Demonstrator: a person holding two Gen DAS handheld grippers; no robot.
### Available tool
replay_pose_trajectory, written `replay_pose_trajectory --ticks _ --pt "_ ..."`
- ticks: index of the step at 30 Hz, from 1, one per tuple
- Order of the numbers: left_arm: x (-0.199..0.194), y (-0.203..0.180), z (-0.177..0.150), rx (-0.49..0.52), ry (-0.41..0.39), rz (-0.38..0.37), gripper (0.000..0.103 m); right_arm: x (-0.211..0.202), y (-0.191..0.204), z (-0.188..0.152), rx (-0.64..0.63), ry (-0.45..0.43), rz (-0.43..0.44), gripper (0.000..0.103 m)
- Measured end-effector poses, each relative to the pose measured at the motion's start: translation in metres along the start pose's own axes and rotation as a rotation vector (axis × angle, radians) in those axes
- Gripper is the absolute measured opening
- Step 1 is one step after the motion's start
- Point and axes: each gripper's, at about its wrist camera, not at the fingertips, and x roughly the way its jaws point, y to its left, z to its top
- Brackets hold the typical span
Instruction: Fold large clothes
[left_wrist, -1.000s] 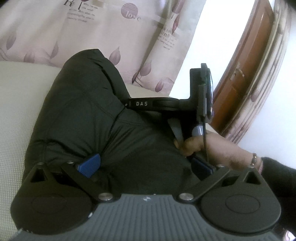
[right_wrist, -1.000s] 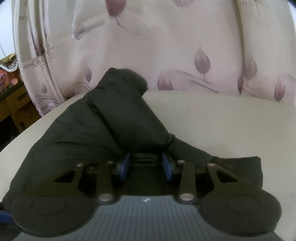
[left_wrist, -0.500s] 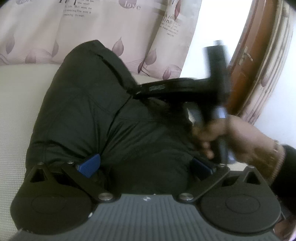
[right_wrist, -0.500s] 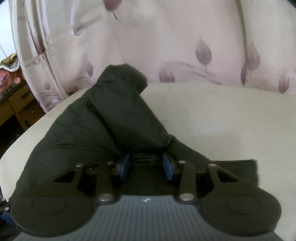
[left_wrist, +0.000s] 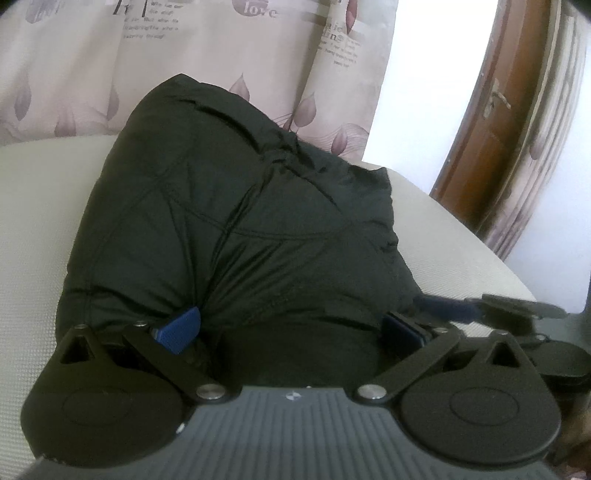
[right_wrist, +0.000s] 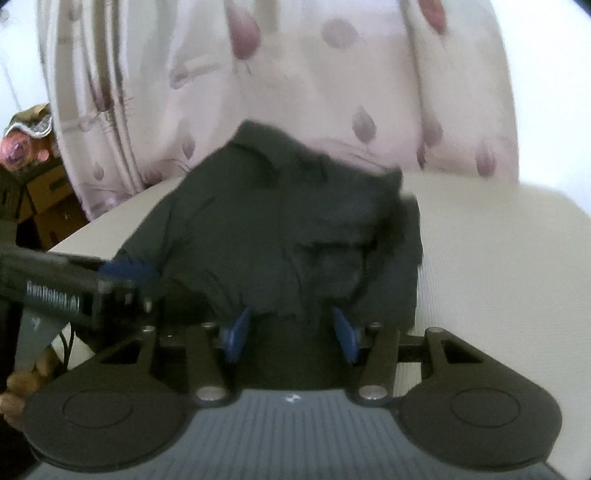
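Note:
A large black padded jacket (left_wrist: 243, 229) lies bunched on a cream cushioned surface (left_wrist: 40, 206). My left gripper (left_wrist: 291, 328) is open, its blue pads wide apart, with the jacket's near edge bulging between them. My right gripper (right_wrist: 291, 332) stands part open around a fold of the same jacket (right_wrist: 288, 229); the blur hides whether the pads press the cloth. The right gripper (left_wrist: 491, 306) shows low at the right of the left wrist view, and the left gripper (right_wrist: 85, 291) shows at the left of the right wrist view.
A pale curtain with purple leaf prints (left_wrist: 184, 62) hangs behind the cushion. A brown wooden door frame (left_wrist: 495, 110) stands at the right. Cardboard boxes and clutter (right_wrist: 33, 173) sit off the cushion's left side in the right wrist view.
My right gripper has swung from above the jacket down to its near right side, and its pads have spread wider. The jacket has been gathered into a more compact heap. The left gripper stayed open.

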Motion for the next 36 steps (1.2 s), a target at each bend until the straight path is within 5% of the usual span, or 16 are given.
replay_pose_trajectory --ticks 3,15,23,26,36 --pt "0.000 0.000 -0.001 0.001 0.000 0.007 0.103 0.013 -0.005 0.000 0.036 0.033 -0.006 0.062" --pt "-0.001 0.002 -0.005 0.031 -0.023 0.001 0.103 0.029 -0.004 -0.016 0.026 0.038 -0.016 0.072" --pt "-0.002 0.000 -0.007 0.068 -0.028 0.006 0.103 -0.026 -0.005 -0.006 0.044 -0.115 -0.016 0.072" --pt "-0.003 0.000 -0.010 0.079 -0.037 0.005 0.103 -0.019 0.000 -0.018 0.010 -0.041 -0.019 0.057" --pt "-0.006 0.003 -0.017 0.110 -0.071 -0.008 0.103 -0.002 -0.044 -0.021 0.249 0.040 0.120 0.060"
